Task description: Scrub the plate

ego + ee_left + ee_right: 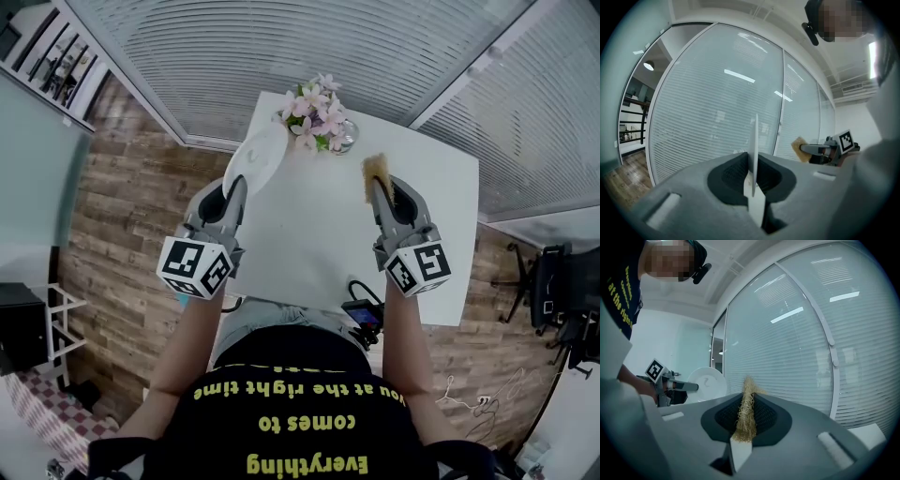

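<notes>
**A:** Pinching what, those left fingers [729,177]?

**B:** The rim of the white plate [754,140], seen edge-on. They are all but shut, with only that thin rim between the pads.

**A:** And the right fingers [766,417]?

**B:** Clamped on a tan fibrous scrubber [746,408], its tuft sticking out past the tips.

**A:** How will the plate handle?

**B:** Stiff, smooth and light, I'd judge, and breakable. A rim grip leaves the whole face free, but any push gets leverage, so the plate may swivel or slip under hard scrubbing. The scrubber looks soft and springy, so it should give before the plate does.

**A:** Where is the plate?

**B:** In the air over the far left edge of the white counter [319,234], just beside the vase of pink flowers [314,112], its face turned toward the scrubber.

**A:** The arms?

**B:** Both forearms reach forward over the counter. The left gripper [239,186] and right gripper [377,183] point roughly level and well apart, with no contact yet.
</notes>
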The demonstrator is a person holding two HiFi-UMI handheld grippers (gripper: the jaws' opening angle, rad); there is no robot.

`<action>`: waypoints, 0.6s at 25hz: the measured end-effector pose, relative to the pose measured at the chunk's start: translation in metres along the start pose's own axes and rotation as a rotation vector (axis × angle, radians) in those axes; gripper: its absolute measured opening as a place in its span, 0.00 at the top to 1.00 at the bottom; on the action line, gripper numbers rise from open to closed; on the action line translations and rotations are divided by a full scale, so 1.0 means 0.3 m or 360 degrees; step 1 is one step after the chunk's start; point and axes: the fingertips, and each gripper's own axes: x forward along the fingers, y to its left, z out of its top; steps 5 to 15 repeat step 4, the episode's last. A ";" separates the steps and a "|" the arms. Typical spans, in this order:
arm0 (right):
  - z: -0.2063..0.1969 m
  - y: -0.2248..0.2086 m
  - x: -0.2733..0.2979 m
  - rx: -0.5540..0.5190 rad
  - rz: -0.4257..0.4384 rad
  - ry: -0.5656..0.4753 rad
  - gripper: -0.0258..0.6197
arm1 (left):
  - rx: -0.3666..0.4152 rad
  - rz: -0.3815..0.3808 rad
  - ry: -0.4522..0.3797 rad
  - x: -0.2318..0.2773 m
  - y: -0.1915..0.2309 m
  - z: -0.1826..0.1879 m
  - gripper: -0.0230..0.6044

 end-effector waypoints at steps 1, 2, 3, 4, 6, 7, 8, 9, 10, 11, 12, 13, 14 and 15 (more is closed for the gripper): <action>-0.002 -0.002 -0.003 0.0002 -0.0002 0.0000 0.90 | -0.0003 0.0001 0.0001 -0.001 -0.002 -0.001 0.93; -0.004 -0.004 -0.006 0.0006 -0.0005 0.0000 0.90 | -0.0006 0.0002 0.0002 -0.001 -0.004 -0.003 0.93; -0.006 -0.006 -0.009 0.0010 -0.0007 0.0000 0.90 | -0.0010 0.0002 0.0003 -0.002 -0.007 -0.005 0.93; -0.009 -0.008 -0.012 0.0014 -0.0009 0.0000 0.90 | -0.0013 0.0003 0.0005 -0.002 -0.009 -0.007 0.93; -0.009 -0.008 -0.012 0.0014 -0.0009 0.0000 0.90 | -0.0013 0.0003 0.0005 -0.002 -0.009 -0.007 0.93; -0.009 -0.008 -0.012 0.0014 -0.0009 0.0000 0.90 | -0.0013 0.0003 0.0005 -0.002 -0.009 -0.007 0.93; -0.009 -0.008 -0.012 0.0014 -0.0009 0.0000 0.90 | -0.0013 0.0003 0.0005 -0.002 -0.009 -0.007 0.93; -0.009 -0.008 -0.012 0.0014 -0.0009 0.0000 0.90 | -0.0013 0.0003 0.0005 -0.002 -0.009 -0.007 0.93; -0.009 -0.008 -0.012 0.0014 -0.0009 0.0000 0.90 | -0.0013 0.0003 0.0005 -0.002 -0.009 -0.007 0.93; -0.009 -0.008 -0.012 0.0014 -0.0009 0.0000 0.90 | -0.0013 0.0003 0.0005 -0.002 -0.009 -0.007 0.93; -0.009 -0.008 -0.012 0.0014 -0.0009 0.0000 0.90 | -0.0013 0.0003 0.0005 -0.002 -0.009 -0.007 0.93; -0.009 -0.008 -0.012 0.0014 -0.0009 0.0000 0.90 | -0.0013 0.0003 0.0005 -0.002 -0.009 -0.007 0.93; -0.009 -0.008 -0.012 0.0014 -0.0009 0.0000 0.90 | -0.0013 0.0003 0.0005 -0.002 -0.009 -0.007 0.93; -0.009 -0.008 -0.012 0.0014 -0.0009 0.0000 0.90 | -0.0013 0.0003 0.0005 -0.002 -0.009 -0.007 0.93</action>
